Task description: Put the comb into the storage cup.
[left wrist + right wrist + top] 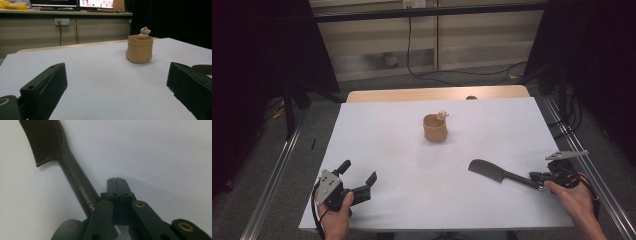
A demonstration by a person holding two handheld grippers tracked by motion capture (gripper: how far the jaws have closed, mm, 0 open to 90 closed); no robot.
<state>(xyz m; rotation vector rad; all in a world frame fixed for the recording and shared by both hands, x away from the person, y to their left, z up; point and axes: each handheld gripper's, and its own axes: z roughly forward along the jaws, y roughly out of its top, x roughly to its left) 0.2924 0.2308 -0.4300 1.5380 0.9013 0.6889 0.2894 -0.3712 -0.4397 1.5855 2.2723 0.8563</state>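
Right gripper view shows me my right gripper [117,185] clenched with nothing between, its linkage over the comb [61,162] handle; my left gripper [117,82] stands released.

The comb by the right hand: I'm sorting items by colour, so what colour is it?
The comb is dark brown to black, with pale lettering on its handle; the right gripper view shows it best.

A dark brown comb [493,172] with white lettering lies on the white table [387,145]; the small pot [435,128] is tan.
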